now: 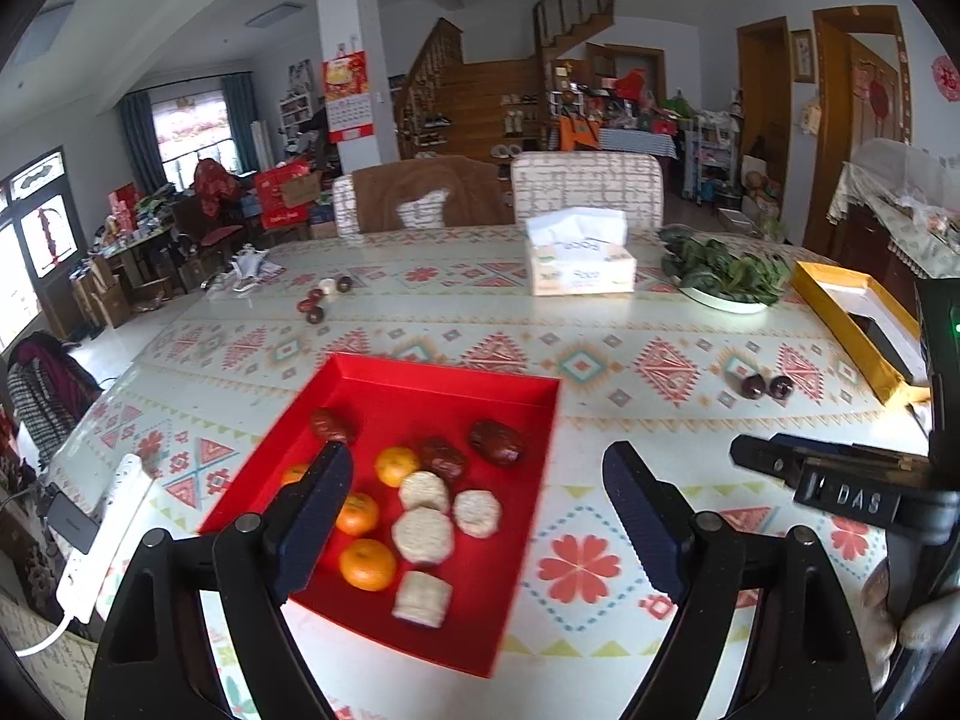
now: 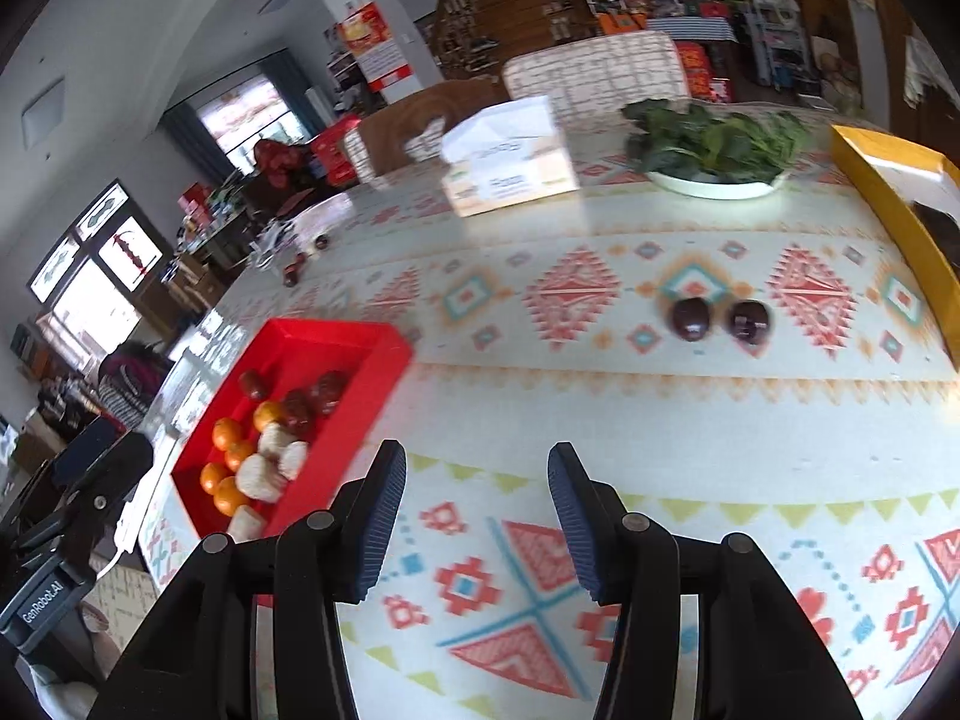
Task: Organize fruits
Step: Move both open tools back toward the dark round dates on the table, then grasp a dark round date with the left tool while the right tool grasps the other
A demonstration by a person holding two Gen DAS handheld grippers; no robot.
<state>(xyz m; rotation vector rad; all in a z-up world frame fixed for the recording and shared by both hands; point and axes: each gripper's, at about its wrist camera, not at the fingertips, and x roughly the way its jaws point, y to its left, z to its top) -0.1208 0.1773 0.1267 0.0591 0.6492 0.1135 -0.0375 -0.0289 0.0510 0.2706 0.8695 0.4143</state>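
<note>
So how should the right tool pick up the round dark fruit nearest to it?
Come straight down from above on the left dark fruit with the right tool open, one finger on each side of its round middle. It sits apart from its twin, so a finger probably fits in the gap.

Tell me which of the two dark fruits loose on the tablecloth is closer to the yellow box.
The right-hand dark fruit is closer: it lies between its twin, the left-hand dark fruit, and the yellow box.
</note>
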